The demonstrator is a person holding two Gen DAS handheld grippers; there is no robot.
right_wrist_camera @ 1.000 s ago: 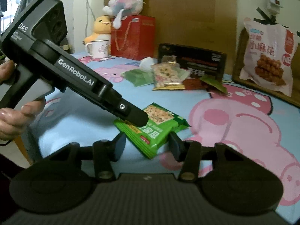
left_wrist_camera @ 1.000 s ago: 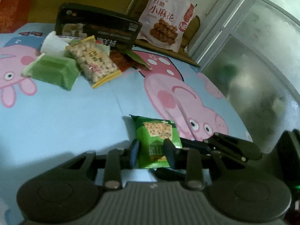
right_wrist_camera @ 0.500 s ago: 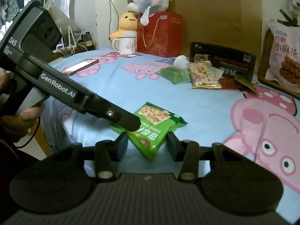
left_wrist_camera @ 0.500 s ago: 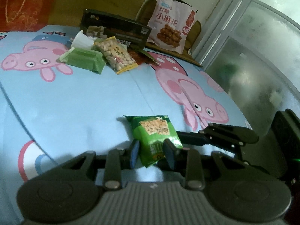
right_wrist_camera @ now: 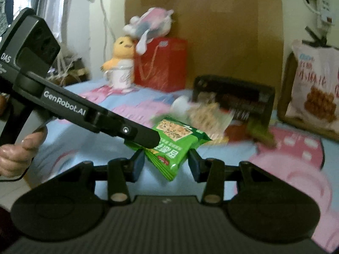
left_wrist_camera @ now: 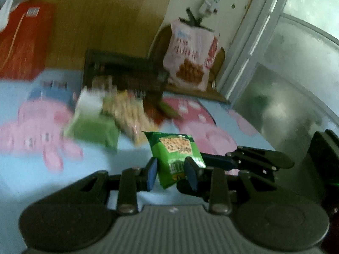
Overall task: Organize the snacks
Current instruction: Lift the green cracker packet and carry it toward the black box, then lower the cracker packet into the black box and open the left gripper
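The left gripper (left_wrist_camera: 171,174) pinches the near end of a green cracker packet (left_wrist_camera: 175,154), its jaws narrow on the wrapper. A second ago the packet lay low over the blue cartoon-pig bedsheet (left_wrist_camera: 31,180); now it hangs higher, and the blurred far view suggests quick motion. The right gripper (right_wrist_camera: 166,165) has its fingers either side of the same packet (right_wrist_camera: 175,141), and its jaws have just been closing. Whether its pads press the wrapper cannot be told, since a gap seems to remain on each side.

Beyond the packet, toward the dark box (right_wrist_camera: 235,103), sits the snack pile (left_wrist_camera: 110,118): a green pack, a peanut bag and a white item. A large pink snack bag (left_wrist_camera: 190,57) leans behind that box.

The lift probably means the packet is bound for that pile, still well apart.
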